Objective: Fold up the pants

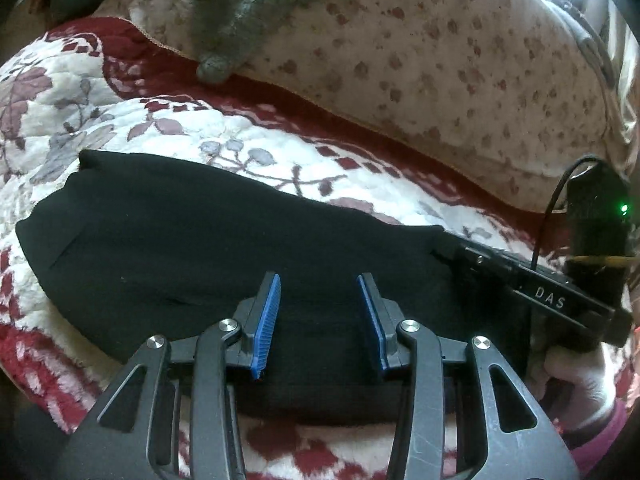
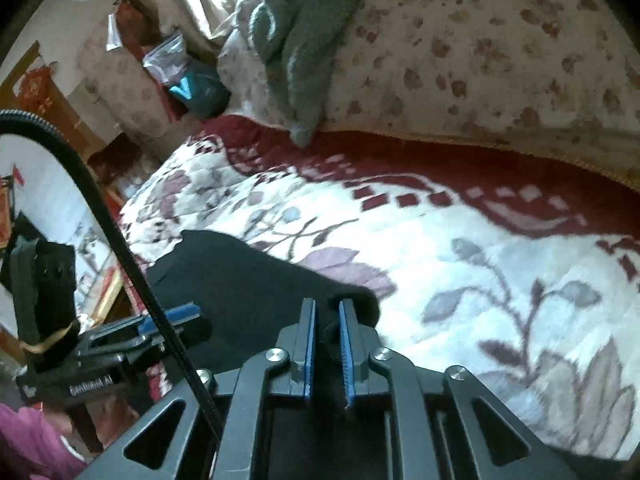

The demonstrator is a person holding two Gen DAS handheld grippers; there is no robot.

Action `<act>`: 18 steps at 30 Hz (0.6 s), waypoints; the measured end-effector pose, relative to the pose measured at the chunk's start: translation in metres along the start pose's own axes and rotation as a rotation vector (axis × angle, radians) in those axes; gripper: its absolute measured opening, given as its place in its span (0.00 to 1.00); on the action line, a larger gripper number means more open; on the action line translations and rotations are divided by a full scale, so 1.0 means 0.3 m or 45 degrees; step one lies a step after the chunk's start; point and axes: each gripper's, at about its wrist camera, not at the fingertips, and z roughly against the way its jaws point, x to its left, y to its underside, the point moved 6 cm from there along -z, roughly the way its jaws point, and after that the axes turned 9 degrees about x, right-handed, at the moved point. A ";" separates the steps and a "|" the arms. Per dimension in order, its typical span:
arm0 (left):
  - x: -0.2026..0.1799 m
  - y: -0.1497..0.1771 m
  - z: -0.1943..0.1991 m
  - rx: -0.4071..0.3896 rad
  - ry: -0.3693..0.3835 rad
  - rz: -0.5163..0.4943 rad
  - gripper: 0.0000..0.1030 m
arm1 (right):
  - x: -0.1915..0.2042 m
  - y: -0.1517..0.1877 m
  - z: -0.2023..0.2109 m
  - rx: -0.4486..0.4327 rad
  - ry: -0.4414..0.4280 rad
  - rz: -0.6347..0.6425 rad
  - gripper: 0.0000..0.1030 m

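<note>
The black pants [image 1: 208, 240] lie as a long folded bundle across a red and white floral blanket [image 1: 160, 124]. My left gripper [image 1: 319, 284] hovers over their near middle, blue pads [image 1: 266, 320] well apart and pressing on nothing. In the right wrist view the pants [image 2: 240, 280] end in a corner just ahead of my right gripper [image 2: 327, 306]. Its pads stand nearly together with black cloth pinched between them. The left wrist view shows the right gripper's body [image 1: 552, 300] reaching into the pants' right end. The left gripper [image 2: 180, 320] appears at the left of the right wrist view.
A beige spotted cushion [image 1: 440, 60] rises behind the blanket, with a grey knitted garment [image 1: 240, 12] draped over it. A teal bag [image 2: 200, 92] and clutter sit at the far left. A gloved hand [image 1: 576, 376] and a black cable [image 2: 120, 240] are close by.
</note>
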 end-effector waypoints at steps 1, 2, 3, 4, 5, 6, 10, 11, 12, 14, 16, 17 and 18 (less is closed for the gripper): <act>-0.001 0.004 -0.017 0.010 -0.010 0.004 0.38 | -0.013 0.000 -0.016 0.009 0.038 -0.004 0.10; -0.001 0.009 -0.032 0.019 -0.014 0.010 0.38 | -0.025 0.007 -0.037 0.024 0.073 -0.006 0.10; -0.001 0.016 -0.040 0.015 -0.021 0.011 0.38 | -0.033 0.014 -0.057 0.037 0.088 -0.007 0.10; -0.002 0.018 -0.043 0.004 -0.030 0.002 0.38 | -0.036 0.022 -0.073 0.054 0.098 -0.006 0.10; -0.003 0.020 -0.043 -0.002 -0.039 -0.008 0.38 | -0.039 0.022 -0.072 0.055 0.100 -0.009 0.11; -0.006 0.023 -0.043 -0.004 -0.050 -0.023 0.38 | -0.040 0.022 -0.064 0.052 0.091 -0.016 0.13; 0.001 0.038 -0.037 -0.006 -0.054 -0.031 0.38 | -0.045 0.038 -0.016 0.037 0.016 -0.083 0.27; 0.001 0.042 -0.035 -0.007 -0.054 -0.036 0.38 | -0.044 0.049 0.008 0.022 0.003 -0.089 0.28; 0.000 0.044 -0.035 -0.007 -0.057 -0.044 0.38 | -0.043 0.065 0.036 0.007 0.000 -0.093 0.28; -0.002 0.055 -0.027 -0.010 -0.073 -0.061 0.38 | -0.045 0.109 0.107 -0.026 -0.004 -0.107 0.28; -0.009 0.062 -0.011 -0.015 -0.088 -0.067 0.38 | -0.056 0.146 0.174 -0.072 -0.003 -0.135 0.31; -0.017 0.065 -0.002 -0.019 -0.078 -0.070 0.38 | -0.071 0.176 0.223 -0.102 -0.002 -0.163 0.34; -0.029 0.068 0.005 -0.018 -0.060 -0.075 0.38 | -0.090 0.205 0.268 -0.125 0.000 -0.192 0.35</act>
